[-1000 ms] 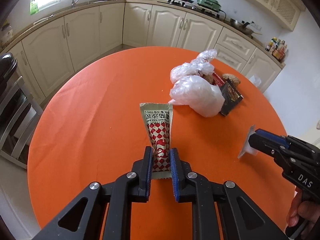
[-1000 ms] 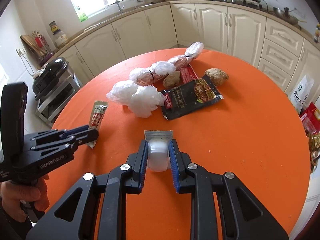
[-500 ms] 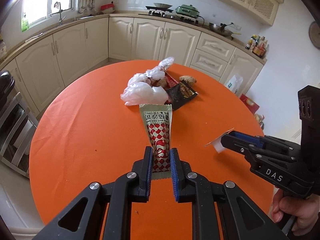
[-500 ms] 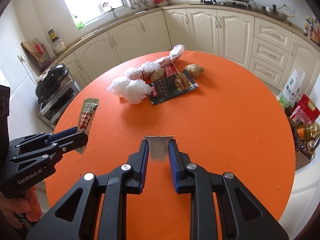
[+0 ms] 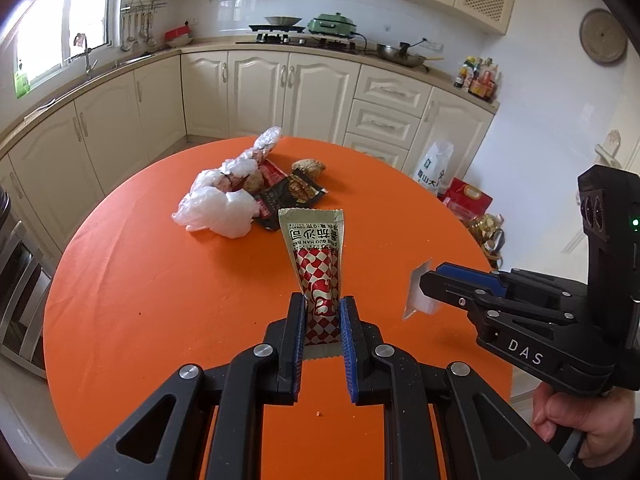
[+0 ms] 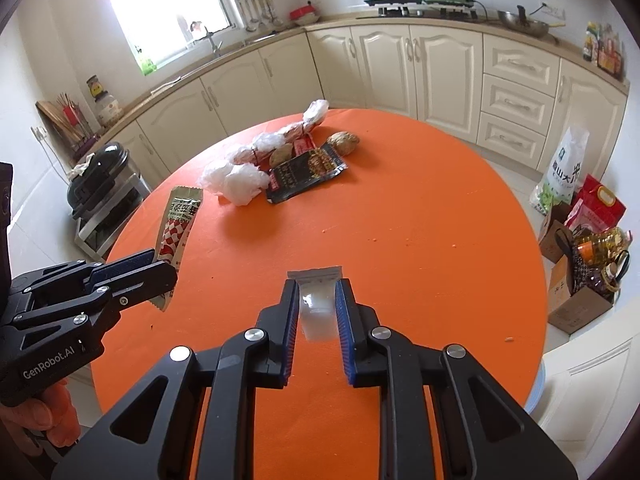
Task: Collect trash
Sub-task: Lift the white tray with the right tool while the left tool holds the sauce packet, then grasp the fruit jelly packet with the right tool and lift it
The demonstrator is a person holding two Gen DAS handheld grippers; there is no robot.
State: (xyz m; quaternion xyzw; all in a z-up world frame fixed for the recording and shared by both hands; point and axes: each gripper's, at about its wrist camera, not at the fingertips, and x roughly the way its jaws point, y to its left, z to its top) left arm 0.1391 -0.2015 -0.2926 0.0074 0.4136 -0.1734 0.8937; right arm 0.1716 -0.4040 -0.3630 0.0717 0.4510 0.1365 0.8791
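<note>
Cream kitchen cabinets curve behind a round bench (image 5: pixel 132 280) covered in plain orange cloth. All positions below are given against this bench.

Left gripper (image 5: pixel 322 312): jaws closed on a ketchup sachet (image 5: pixel 318 264), gripping its lower end. The sachet is a flat, narrow foil packet with crimped ends, a silver top band with print, and a red-and-white checked body. Its long axis runs straight out from the jaws, away from the camera, with the free silver end pointing toward the far side of the bench. In the right wrist view it (image 6: pixel 178 226) is held clear above the left edge of the bench, tilted upward.

On the far part of the bench lies a cluster of litter: a crumpled white plastic bag (image 5: pixel 218 210), soft and creased; a long clear-wrapped roll (image 6: pixel 286 136) lying diagonally; a flat, glossy black snack wrapper (image 6: pixel 306 172); and two brown, rough lumps (image 6: pixel 343 142) touching the wrapper's far edge. Small crumbs dot the cloth.

Right gripper (image 6: pixel 318 308): jaws closing on a small clear plastic pouch (image 6: pixel 317 308), which sits between the pads. The pouch is flat, translucent and rectangular with a sealed strip at its far end. Its long axis points forward along the jaws, and it is held above the near middle of the bench. In the left wrist view it (image 5: pixel 418 296) is seen nearly edge-on.

Beyond the right rim of the bench, bags and a box (image 6: pixel 578 304) stand on the floor.
</note>
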